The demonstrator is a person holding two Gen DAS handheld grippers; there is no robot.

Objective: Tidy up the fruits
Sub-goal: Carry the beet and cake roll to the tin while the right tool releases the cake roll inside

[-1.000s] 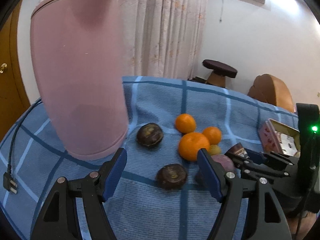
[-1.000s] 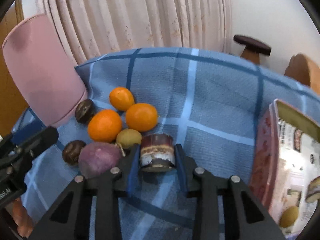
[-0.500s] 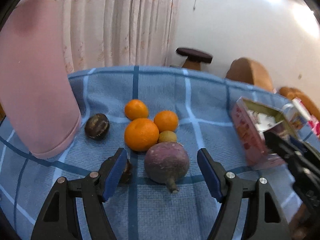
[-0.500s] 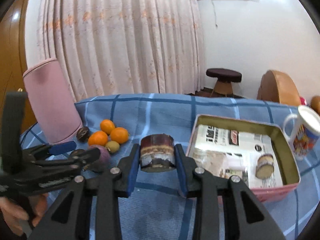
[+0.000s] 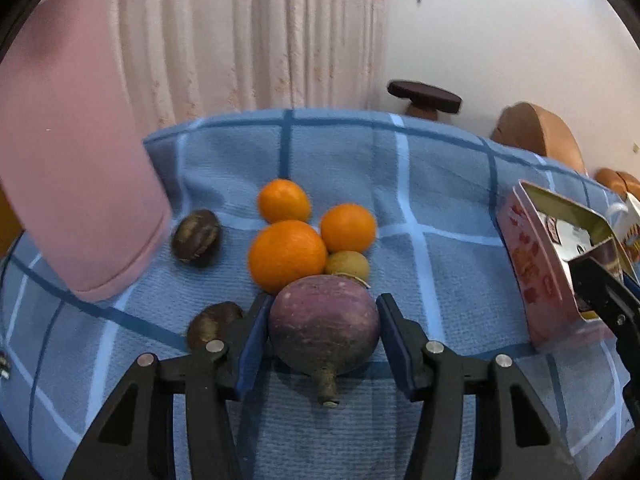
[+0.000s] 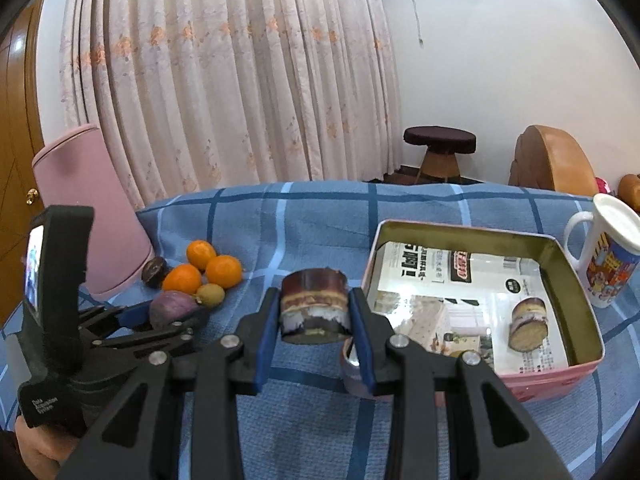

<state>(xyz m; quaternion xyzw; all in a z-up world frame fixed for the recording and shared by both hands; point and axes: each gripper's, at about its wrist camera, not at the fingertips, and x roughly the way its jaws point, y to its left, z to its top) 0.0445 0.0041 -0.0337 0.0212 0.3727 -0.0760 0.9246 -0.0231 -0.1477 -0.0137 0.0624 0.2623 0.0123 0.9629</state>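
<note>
A round purple fruit [image 5: 324, 324] with a stub stem lies on the blue checked cloth [image 5: 400, 208]. My left gripper [image 5: 323, 300] is closing on it, and both blue pads [image 5: 256, 332] lie against its sides. Behind it sit three oranges [image 5: 287, 254], a small yellow-green fruit [image 5: 346, 266] and two dark brown fruits [image 5: 196, 237]. My right gripper [image 6: 314, 300] is shut on a layered brown cylinder [image 6: 314, 308], held above the cloth just left of the pink tin [image 6: 460, 228]. A similar layered piece [image 6: 528, 324] lies inside the tin.
A tall pink container [image 5: 72, 160] stands at the left, close to the dark fruits. A printed mug [image 6: 608, 264] stands right of the tin. A stool [image 6: 440, 144] and a curtain are beyond the table's far edge.
My left gripper moved right to the purple fruit and its jaws narrowed onto it. My right gripper carried the layered cylinder up and away from the fruit pile toward the tin.
</note>
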